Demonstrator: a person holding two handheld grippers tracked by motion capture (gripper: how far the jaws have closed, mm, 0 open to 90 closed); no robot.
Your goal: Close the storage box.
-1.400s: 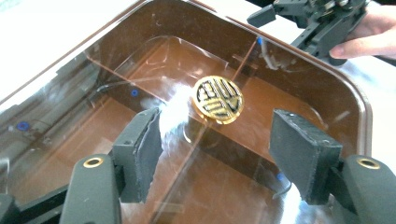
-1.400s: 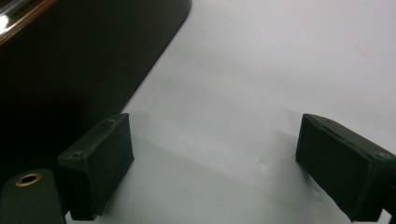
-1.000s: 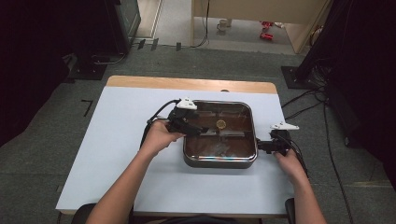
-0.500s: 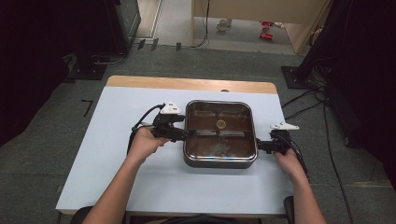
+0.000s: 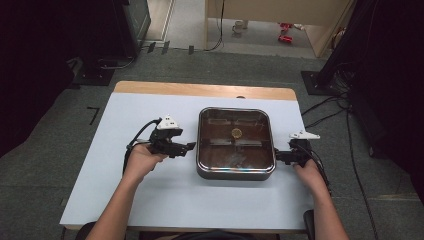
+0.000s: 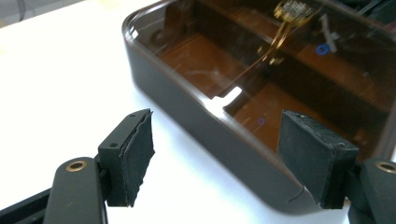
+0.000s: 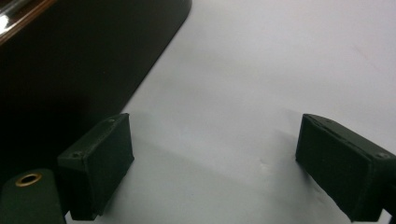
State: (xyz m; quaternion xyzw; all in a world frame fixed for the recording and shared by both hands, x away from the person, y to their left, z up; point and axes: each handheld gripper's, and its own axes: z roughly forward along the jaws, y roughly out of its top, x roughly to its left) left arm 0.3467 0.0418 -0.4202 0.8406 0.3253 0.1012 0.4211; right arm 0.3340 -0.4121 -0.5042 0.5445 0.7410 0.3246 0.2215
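Dark lidded box (image 5: 236, 142) sits mid tabletop (image 5: 150, 200); left claw (image 5: 190, 146) just left of it, jaws just been opening, nothing betw. them; right claw (image 5: 276, 156) by right wall, wide open, empty; bring both in level, grip opp. walls evenly.

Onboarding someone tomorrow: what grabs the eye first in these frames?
The dark square box with a brown see-through lid, mid-table. A gripper sits at each side: the left gripper open just off its left wall, the right gripper open at its right wall.
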